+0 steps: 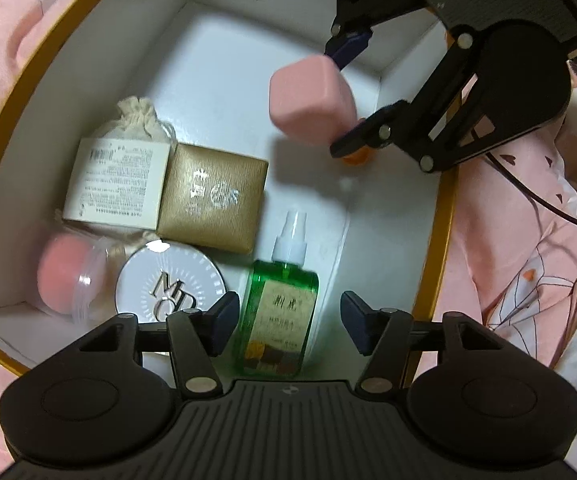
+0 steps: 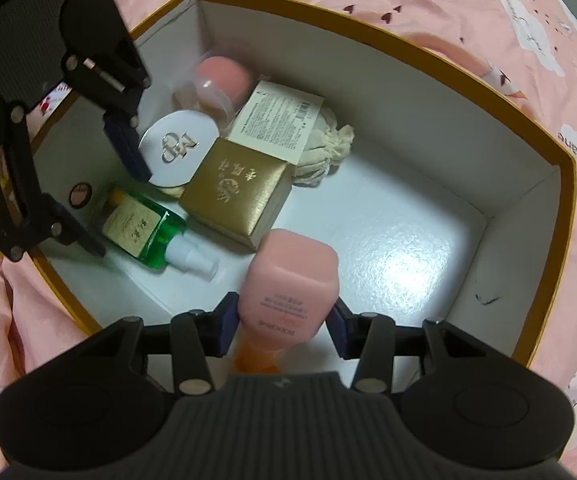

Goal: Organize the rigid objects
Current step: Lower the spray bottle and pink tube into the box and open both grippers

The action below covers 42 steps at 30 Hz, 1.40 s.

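Observation:
A white box with a gold rim [image 1: 432, 280] [image 2: 544, 140] lies on a pink sheet. My right gripper [image 2: 282, 322] [image 1: 338, 92] is shut on a pink bottle [image 2: 292, 280] [image 1: 310, 100] with an orange cap and holds it above the box floor. My left gripper [image 1: 288, 320] [image 2: 100, 196] is open, with a green spray bottle [image 1: 278, 312] [image 2: 144, 228] lying between its fingers. In the box also lie a gold box [image 1: 212, 196] [image 2: 236, 192], a white labelled box [image 1: 118, 182] [image 2: 278, 120], a round white compact [image 1: 168, 284] [image 2: 178, 144], a pink jar [image 1: 68, 276] [image 2: 220, 78] and a cloth pouch [image 1: 136, 114] [image 2: 324, 148].
The pink patterned sheet [image 2: 488, 12] [image 1: 528, 240] surrounds the box. A black cable [image 1: 540, 200] runs over the sheet on the right. The bare white box floor [image 2: 400, 240] [image 1: 224, 80] shows on the side away from the stored items.

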Each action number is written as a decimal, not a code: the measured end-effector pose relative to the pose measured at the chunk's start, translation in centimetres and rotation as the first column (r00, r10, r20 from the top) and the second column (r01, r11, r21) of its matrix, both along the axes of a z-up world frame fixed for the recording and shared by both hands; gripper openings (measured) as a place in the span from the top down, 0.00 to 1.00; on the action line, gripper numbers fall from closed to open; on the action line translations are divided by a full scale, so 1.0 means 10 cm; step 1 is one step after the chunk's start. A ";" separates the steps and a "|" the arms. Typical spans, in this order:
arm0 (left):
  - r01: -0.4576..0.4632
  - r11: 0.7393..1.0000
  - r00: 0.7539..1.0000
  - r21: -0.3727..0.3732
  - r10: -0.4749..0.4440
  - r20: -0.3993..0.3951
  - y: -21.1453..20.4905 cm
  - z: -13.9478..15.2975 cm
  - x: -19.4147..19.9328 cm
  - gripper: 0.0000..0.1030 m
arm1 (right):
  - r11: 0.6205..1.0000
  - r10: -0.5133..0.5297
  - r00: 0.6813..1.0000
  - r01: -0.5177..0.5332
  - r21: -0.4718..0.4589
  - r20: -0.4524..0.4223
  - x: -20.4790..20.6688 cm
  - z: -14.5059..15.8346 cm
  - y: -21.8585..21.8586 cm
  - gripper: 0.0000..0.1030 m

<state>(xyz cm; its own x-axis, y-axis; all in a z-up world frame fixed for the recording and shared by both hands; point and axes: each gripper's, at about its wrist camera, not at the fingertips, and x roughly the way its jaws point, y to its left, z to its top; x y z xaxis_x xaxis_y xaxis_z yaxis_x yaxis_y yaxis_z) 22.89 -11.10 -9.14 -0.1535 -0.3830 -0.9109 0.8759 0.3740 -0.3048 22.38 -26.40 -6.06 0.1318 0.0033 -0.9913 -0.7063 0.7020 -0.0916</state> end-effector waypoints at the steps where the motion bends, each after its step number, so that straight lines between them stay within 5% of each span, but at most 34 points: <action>1: -0.003 1.000 1.000 -0.004 0.003 0.002 0.00 0.01 -0.01 0.34 | 1.000 0.010 1.000 -0.010 -0.006 -0.004 0.00 0.00 0.01 0.56; 8: -0.072 0.997 0.996 -0.028 0.073 0.048 0.09 0.16 -0.06 0.34 | 0.988 0.140 0.989 -0.143 -0.063 -0.048 0.06 -0.03 0.12 0.56; 13: -0.154 0.988 0.984 -0.027 0.156 0.089 0.17 0.27 -0.10 0.34 | 0.928 0.330 0.938 -0.344 -0.144 -0.109 0.09 -0.10 0.23 0.56; 16: -0.199 0.979 0.975 -0.036 0.202 0.089 0.22 0.31 -0.11 0.34 | 0.850 0.467 0.869 -0.492 -0.186 -0.164 0.06 -0.13 0.30 0.56; 22: -0.293 0.955 0.949 -0.042 0.296 0.112 0.28 0.39 -0.11 0.35 | 0.641 0.665 0.676 -0.735 -0.222 -0.318 -0.04 -0.24 0.44 0.55; 28: -0.346 0.936 0.930 -0.060 0.351 0.112 0.36 0.44 -0.10 0.35 | 0.534 0.727 0.569 -0.820 -0.204 -0.385 -0.11 -0.36 0.55 0.56; 34: -0.374 0.927 0.920 -0.043 0.376 0.110 0.34 0.41 -0.07 0.35 | 0.564 0.710 0.580 -0.808 -0.172 -0.399 -0.03 -0.29 0.59 0.58; 37: -0.379 0.924 0.918 -0.055 0.383 0.106 0.35 0.44 -0.09 0.35 | 0.629 0.673 0.620 -0.767 -0.128 -0.404 0.08 -0.20 0.60 0.59; 42: -0.384 0.921 0.914 -0.063 0.389 0.111 0.37 0.46 -0.11 0.35 | 0.734 0.623 0.707 -0.676 -0.062 -0.334 0.27 -0.03 0.53 0.78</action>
